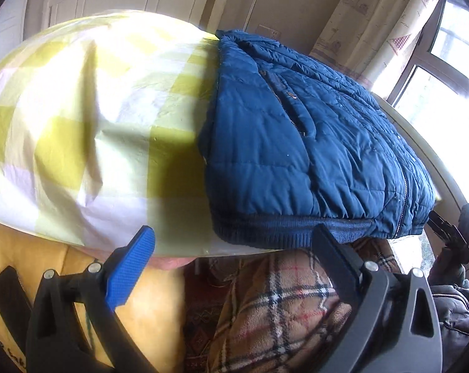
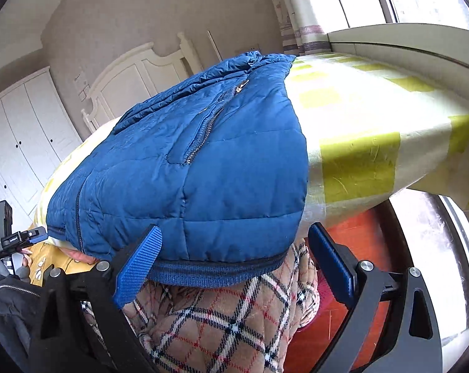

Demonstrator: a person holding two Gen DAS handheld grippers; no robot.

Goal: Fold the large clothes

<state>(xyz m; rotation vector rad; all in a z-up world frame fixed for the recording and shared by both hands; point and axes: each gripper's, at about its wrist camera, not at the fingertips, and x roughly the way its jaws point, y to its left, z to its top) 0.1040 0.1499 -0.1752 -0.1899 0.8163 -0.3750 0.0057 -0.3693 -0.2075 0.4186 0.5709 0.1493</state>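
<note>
Quilting and a ribbed hem mark the task's garment, a blue padded jacket (image 1: 312, 143), which lies on a bed covered by a yellow-and-white checked sheet (image 1: 88, 130). It already looks doubled on itself into a thick, compact block, with a pocket zip (image 2: 203, 133) on its upper face and the ribbed hem (image 2: 215, 272) hanging at the bed's near edge, probably so that both tools can reach it from where the person stands.

In the left wrist view the left gripper (image 1: 234, 248) is spread wide and holds nothing. Its left blue pad sits before the sheet's near edge, well left of the jacket, and its right finger is close under the hem at the jacket's near left corner.

The right gripper (image 2: 234, 248) is likewise wide apart and empty, and frames the hem's right portion. Its left pad (image 2: 138, 264) overlaps the hem in the picture, though contact cannot be confirmed; its right finger stands off beyond the jacket's right edge.

Plaid fabric (image 2: 222, 320), apparently the person's clothing, fills the near foreground below the bed edge. A white headboard (image 2: 135, 77) and wardrobe (image 2: 23, 130) stand at the far side, and curtains (image 1: 374, 21) hang by a bright window.

Judging from the two spread grippers placed along the hem, the next move is likely a two-point pinch there, for a further fold or a lift. The slippery, puffy shell could spring open if it is gripped too shallowly.
</note>
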